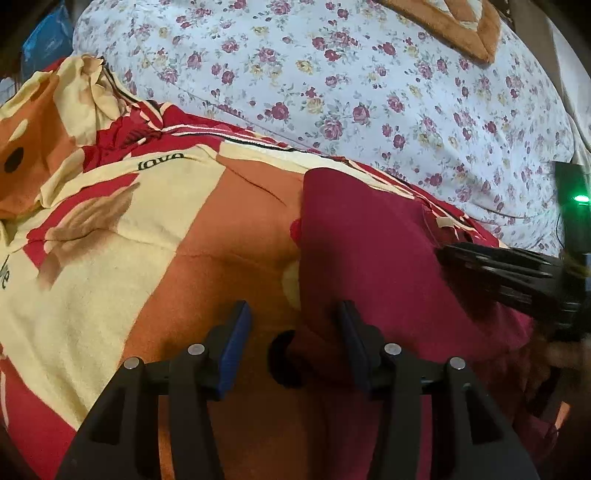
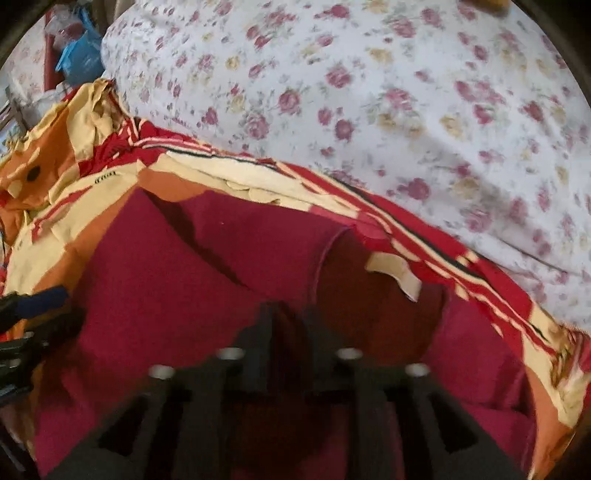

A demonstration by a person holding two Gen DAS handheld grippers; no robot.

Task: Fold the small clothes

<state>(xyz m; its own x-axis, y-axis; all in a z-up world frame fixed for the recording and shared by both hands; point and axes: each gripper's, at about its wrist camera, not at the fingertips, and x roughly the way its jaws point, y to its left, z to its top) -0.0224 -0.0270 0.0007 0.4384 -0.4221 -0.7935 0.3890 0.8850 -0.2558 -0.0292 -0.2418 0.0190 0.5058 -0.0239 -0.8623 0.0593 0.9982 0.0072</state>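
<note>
A dark red small garment (image 1: 369, 251) lies on a patterned red, cream and orange blanket (image 1: 129, 221). My left gripper (image 1: 293, 314) is open, its blue pads (image 1: 236, 332) straddling the garment's left edge. My right gripper (image 1: 443, 254) comes in from the right, low on the garment. In the right wrist view the garment (image 2: 184, 277) fills the middle, partly folded, with a cream label (image 2: 399, 273) showing. My right gripper (image 2: 288, 314) has its fingers close together on a fold of the garment; the view is blurred. The left gripper (image 2: 33, 299) shows at the left edge.
A white floral sheet (image 1: 369, 92) covers the bed beyond the blanket. An orange-brown plush cushion (image 1: 450, 26) lies at the far top. A black device with a green light (image 1: 576, 195) stands at the right. Blue bags (image 2: 79, 55) sit at the far left.
</note>
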